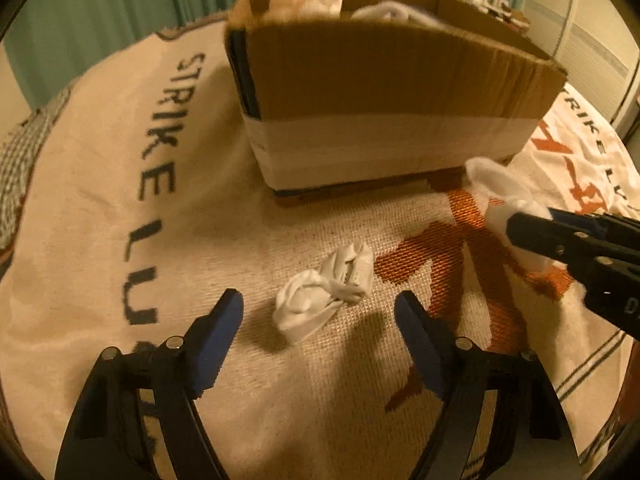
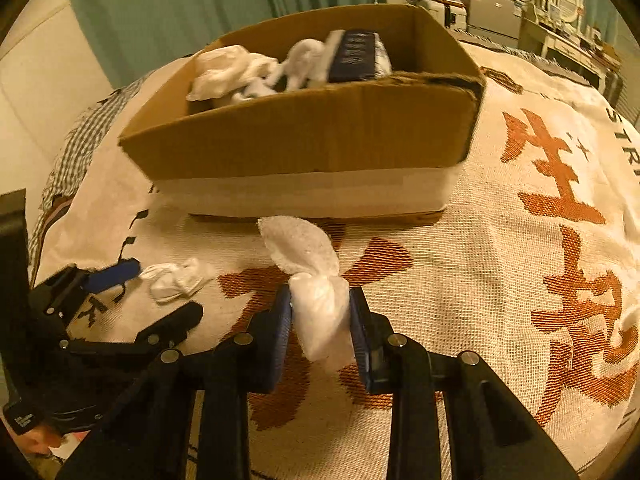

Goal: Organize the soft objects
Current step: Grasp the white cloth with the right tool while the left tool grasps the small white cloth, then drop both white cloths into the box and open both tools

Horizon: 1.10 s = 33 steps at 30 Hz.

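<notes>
- Our left gripper (image 1: 318,316) hangs low over a cream woven blanket (image 1: 100,280) with orange characters and dark lettering; its blue-padded jaws stand wide apart, released, with nothing between them.
- A crumpled white sock (image 1: 324,294) lies on the blanket in the gap ahead of those spread fingers, touching neither pad (image 1: 218,344). In the right wrist view the same sock (image 2: 176,280) sits just beside the left gripper's blue pad (image 2: 114,274).
- Our right gripper (image 2: 320,320) is clenched on a white fluffy cloth bundle (image 2: 316,300): the two blue pads press it from both sides, and its loose end fans forward toward the box.
- In the left wrist view that bundle (image 1: 500,196) shows at the tip of the right gripper (image 1: 520,224), near the box's lower right corner and off the blanket.
- An open brown cardboard box (image 2: 320,136) with a pale band of tape around its lower part stands on the blanket, straight ahead of both grippers; in the left wrist view the box (image 1: 380,80) rises behind the loose sock, well apart from it.
- Inside the box we see several white soft pieces (image 2: 228,68) heaped toward the left and a dark blue folded item (image 2: 354,56) toward the right.
- A green curtain (image 2: 160,4) hangs behind the box.
</notes>
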Each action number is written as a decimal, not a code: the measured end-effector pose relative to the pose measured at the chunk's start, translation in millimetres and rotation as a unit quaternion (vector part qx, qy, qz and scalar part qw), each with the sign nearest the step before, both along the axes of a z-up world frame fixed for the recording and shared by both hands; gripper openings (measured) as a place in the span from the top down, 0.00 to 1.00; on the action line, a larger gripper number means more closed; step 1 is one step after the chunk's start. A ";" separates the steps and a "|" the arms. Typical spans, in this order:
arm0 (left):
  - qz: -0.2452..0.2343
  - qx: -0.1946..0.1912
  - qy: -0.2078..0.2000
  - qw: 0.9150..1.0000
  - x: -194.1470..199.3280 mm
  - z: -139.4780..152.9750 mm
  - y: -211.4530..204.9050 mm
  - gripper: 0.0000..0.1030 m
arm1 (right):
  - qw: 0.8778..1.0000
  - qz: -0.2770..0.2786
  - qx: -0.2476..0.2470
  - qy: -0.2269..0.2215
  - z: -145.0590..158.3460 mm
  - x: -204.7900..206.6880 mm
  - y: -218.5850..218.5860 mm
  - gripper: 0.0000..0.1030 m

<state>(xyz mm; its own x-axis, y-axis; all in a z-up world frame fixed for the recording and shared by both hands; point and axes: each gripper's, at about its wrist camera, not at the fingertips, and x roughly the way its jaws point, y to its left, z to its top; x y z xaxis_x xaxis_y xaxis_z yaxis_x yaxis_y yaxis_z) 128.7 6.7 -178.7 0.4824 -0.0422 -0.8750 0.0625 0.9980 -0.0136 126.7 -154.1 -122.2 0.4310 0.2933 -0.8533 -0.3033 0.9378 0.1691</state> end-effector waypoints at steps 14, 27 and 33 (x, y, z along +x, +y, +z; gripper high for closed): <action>-0.015 -0.026 -0.005 1.000 -7.7 1.6 -3.6 0.62 | 1.000 0.009 0.004 0.006 -3.7 1.9 2.8 0.73; -0.046 -0.022 -0.087 0.995 -61.0 119.4 -23.2 0.62 | 0.998 0.009 0.024 -0.060 86.7 -51.9 -15.1 0.73; -0.061 -0.019 -0.137 0.989 -68.2 174.9 -34.4 0.62 | 0.993 0.016 0.041 -0.109 146.6 -69.9 -27.5 0.73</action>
